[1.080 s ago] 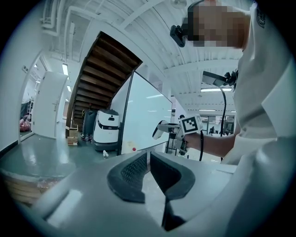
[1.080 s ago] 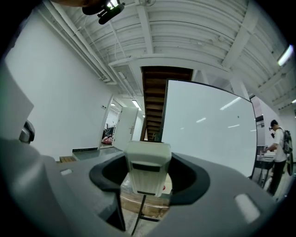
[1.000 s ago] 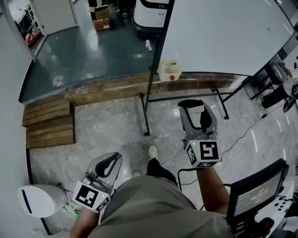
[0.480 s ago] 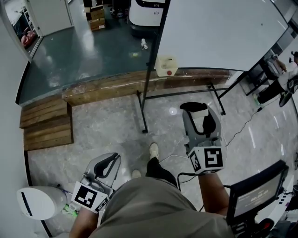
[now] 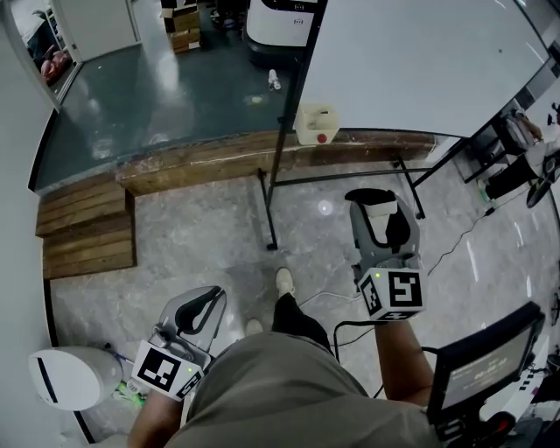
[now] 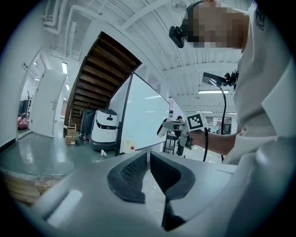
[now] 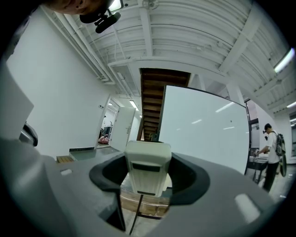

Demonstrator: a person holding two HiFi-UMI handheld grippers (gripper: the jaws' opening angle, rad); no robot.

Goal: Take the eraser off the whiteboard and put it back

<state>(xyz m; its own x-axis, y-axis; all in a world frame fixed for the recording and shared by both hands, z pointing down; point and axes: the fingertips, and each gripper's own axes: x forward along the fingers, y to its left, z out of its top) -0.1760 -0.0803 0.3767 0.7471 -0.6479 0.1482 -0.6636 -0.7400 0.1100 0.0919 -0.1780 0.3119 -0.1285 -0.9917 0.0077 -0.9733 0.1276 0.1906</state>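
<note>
My right gripper (image 5: pixel 378 219) is shut on a cream-white eraser (image 5: pixel 381 208), held level in front of the whiteboard (image 5: pixel 420 61). In the right gripper view the eraser (image 7: pixel 147 169) sits upright between the two dark pads, with the whiteboard (image 7: pixel 203 129) beyond it on the right. A cream holder box with a red dot (image 5: pixel 317 124) hangs at the board's lower left corner. My left gripper (image 5: pixel 199 308) hangs low by the person's left side, shut with nothing in it. In the left gripper view its pads (image 6: pixel 134 173) meet, and the right gripper (image 6: pixel 178 129) shows far off.
The whiteboard's black stand (image 5: pixel 273 188) rests on the marble floor. Wooden steps (image 5: pixel 87 232) lie to the left and a white service robot (image 5: pixel 280 22) stands at the back. A screen (image 5: pixel 486 359) is near right. A person (image 7: pixel 269 155) stands far right.
Only the head view has shifted a little. The right gripper still holds the eraser in about the same place, and the left gripper has stayed put.
</note>
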